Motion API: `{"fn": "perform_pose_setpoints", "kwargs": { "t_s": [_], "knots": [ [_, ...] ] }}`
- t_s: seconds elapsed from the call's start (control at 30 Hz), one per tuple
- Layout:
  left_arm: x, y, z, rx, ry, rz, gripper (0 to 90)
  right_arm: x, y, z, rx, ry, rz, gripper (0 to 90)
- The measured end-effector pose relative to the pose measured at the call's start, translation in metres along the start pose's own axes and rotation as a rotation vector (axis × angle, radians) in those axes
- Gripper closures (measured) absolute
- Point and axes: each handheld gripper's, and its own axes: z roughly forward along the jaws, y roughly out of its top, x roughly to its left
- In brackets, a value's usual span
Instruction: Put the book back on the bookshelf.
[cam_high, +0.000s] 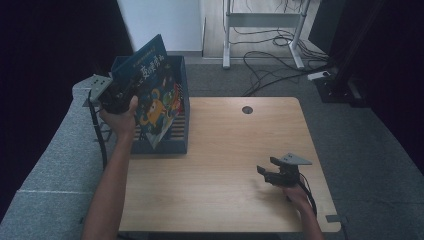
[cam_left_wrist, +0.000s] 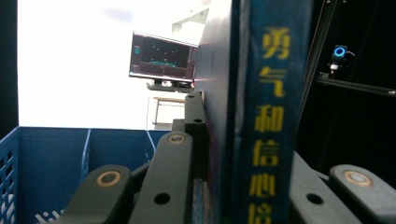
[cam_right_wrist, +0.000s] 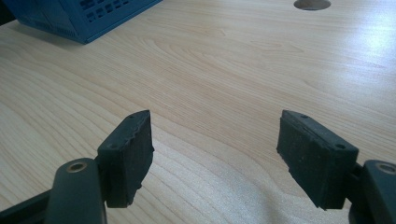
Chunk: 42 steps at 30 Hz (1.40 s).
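A dark blue picture book (cam_high: 152, 92) with a bright cartoon cover is tilted over the blue slotted file box (cam_high: 181, 140) at the table's left edge. My left gripper (cam_high: 116, 95) is shut on the book near its spine edge, held by a hand. In the left gripper view the book's spine (cam_left_wrist: 268, 121) with yellow characters stands upright between the jaws, and the box's blue dividers (cam_left_wrist: 86, 149) lie below. My right gripper (cam_high: 267, 172) rests low over the table's front right, open. Its pads (cam_right_wrist: 128, 156) have bare wood between them.
The wooden table (cam_high: 235, 150) has a round cable hole (cam_high: 247, 110) near its far edge. A grey padded bench (cam_high: 55, 165) runs along the left. Cables and a desk frame (cam_high: 265, 30) lie on the floor behind. A monitor (cam_left_wrist: 161, 58) is seen in the left gripper view.
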Motion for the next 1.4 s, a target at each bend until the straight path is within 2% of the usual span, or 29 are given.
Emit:
{"fn": "perform_pose_setpoints", "kwargs": {
  "t_s": [0.27,0.43,0.6,0.9,1.2,1.4],
  "knots": [
    [-0.003,-0.005,0.013,0.003,0.034,0.042,82.2,-0.001,0.000,0.000,0.001,-0.003,0.002,25.7],
    [0.000,-0.009,0.022,0.013,0.039,0.018,82.2,-0.001,0.000,0.000,0.002,-0.003,0.004,25.7],
    [0.000,-0.012,0.031,0.025,0.055,0.024,82.2,-0.002,0.000,0.000,-0.006,-0.006,0.008,25.8],
    [-0.002,-0.017,0.043,0.013,0.077,0.020,82.2,-0.002,0.000,-0.002,-0.003,-0.004,0.005,25.7],
    [-0.005,-0.027,0.054,0.020,0.088,0.002,82.1,-0.003,0.000,-0.002,-0.004,-0.007,0.006,25.8],
    [-0.008,-0.031,0.058,0.009,0.097,0.014,82.1,-0.003,-0.001,-0.002,-0.003,-0.009,0.007,25.8]
  ]
}}
